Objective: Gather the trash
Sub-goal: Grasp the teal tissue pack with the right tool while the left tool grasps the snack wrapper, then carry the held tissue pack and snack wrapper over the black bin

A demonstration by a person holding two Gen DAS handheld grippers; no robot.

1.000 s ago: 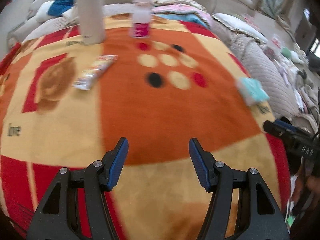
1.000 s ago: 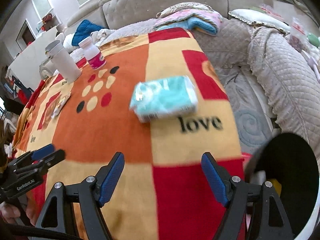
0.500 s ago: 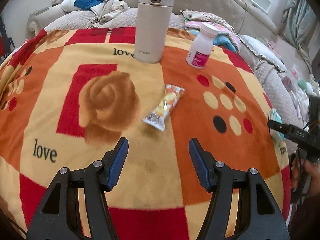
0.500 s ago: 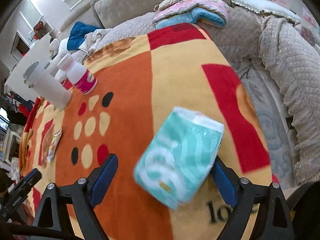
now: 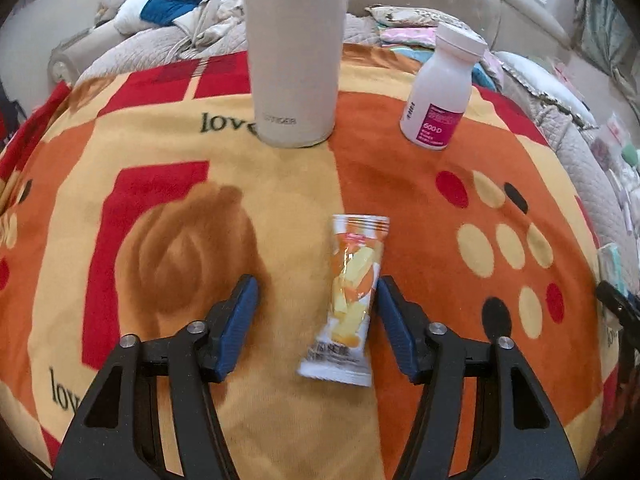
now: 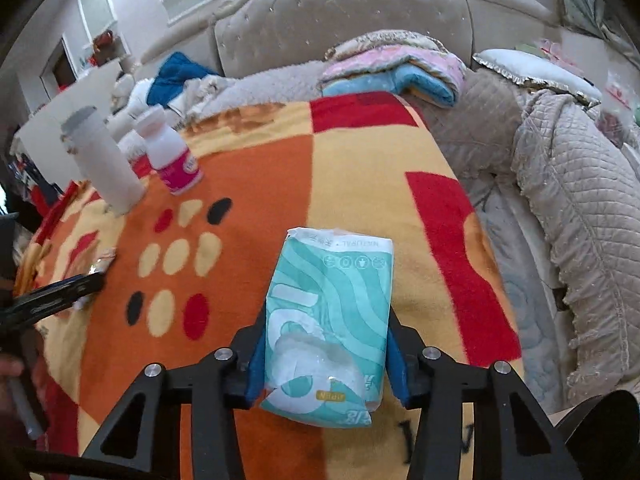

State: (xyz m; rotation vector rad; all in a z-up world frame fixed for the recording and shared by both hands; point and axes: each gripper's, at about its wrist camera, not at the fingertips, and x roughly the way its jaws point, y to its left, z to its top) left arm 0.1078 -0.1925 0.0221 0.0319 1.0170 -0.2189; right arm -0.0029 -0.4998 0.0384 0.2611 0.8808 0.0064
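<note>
Fingers of the right gripper [image 6: 326, 350] clamp the tissue pack [image 6: 328, 328], hiding its side edges; its long axis points toward 12 o'clock. Left gripper [image 5: 316, 308] gapes wide around the snack wrapper [image 5: 352, 300], likewise lengthwise toward 12.

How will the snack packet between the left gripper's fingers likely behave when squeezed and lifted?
The snack packet looks like thin glossy film, so it will probably crumple and may slip. It seems light, with loose pieces inside that could shift. It lies nearer one finger of the open left gripper, so closing may nudge it sideways across the blanket.
</note>
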